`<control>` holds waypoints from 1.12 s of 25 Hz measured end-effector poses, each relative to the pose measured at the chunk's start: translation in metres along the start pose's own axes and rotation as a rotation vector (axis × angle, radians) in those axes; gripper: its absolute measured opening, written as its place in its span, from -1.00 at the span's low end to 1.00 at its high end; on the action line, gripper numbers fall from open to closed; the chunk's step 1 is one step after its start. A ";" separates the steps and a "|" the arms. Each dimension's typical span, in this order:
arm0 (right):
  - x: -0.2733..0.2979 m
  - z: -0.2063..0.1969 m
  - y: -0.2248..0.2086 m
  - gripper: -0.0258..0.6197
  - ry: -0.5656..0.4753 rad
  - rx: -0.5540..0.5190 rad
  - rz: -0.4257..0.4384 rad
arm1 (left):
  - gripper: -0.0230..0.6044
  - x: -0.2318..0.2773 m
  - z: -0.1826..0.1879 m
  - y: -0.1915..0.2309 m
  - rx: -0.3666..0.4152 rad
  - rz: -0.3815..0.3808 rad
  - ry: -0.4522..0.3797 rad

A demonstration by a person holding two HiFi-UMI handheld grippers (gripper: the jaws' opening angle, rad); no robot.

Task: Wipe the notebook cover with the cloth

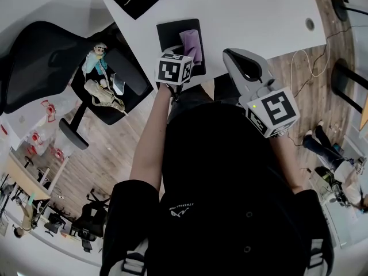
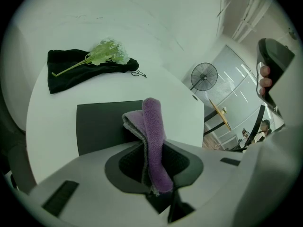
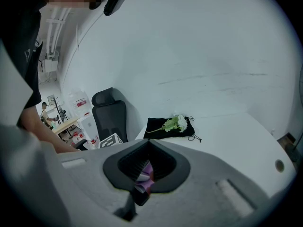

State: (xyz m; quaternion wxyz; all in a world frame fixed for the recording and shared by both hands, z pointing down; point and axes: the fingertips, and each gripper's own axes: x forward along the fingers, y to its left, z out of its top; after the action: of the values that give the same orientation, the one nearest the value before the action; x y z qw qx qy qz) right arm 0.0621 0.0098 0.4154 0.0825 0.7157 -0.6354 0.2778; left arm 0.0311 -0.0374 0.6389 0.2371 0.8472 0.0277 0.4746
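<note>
A black notebook (image 1: 175,34) lies on the white table (image 1: 259,16) near its front edge; the left gripper view shows its cover (image 2: 102,126) too. My left gripper (image 2: 154,167) is shut on a folded purple cloth (image 2: 154,136), which sticks up out of the jaws over the cover. From the head view the cloth (image 1: 192,43) rests on the notebook's right part, just ahead of my left gripper (image 1: 185,55). My right gripper (image 1: 232,55) hovers to the right of the notebook, jaws together and holding nothing (image 3: 147,167).
A black pouch (image 2: 78,70) with a sprig of white flowers (image 2: 106,53) lies at the table's far side. A black office chair (image 1: 63,68) stands left of the table, with a doll (image 1: 98,62) on its seat. A cable hole (image 1: 310,23) marks the table's right end.
</note>
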 end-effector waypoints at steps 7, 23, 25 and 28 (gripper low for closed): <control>0.004 0.002 0.007 -0.91 0.002 -0.011 0.001 | -0.65 -0.005 -0.002 0.004 -0.002 -0.003 -0.001; 0.014 0.002 0.018 -0.91 0.006 -0.007 -0.012 | -0.65 -0.014 -0.005 0.021 -0.010 0.005 -0.012; 0.015 0.001 0.021 -0.91 0.008 -0.009 -0.010 | -0.65 -0.015 -0.006 0.022 -0.012 0.006 -0.013; 0.017 0.002 0.025 -0.91 0.010 -0.011 -0.008 | -0.65 -0.019 -0.007 0.027 -0.016 0.009 -0.016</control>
State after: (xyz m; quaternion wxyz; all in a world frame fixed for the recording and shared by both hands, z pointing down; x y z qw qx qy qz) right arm 0.0397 -0.0105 0.4168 0.0906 0.7163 -0.6337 0.2777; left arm 0.0100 -0.0637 0.6384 0.2420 0.8492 0.0179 0.4690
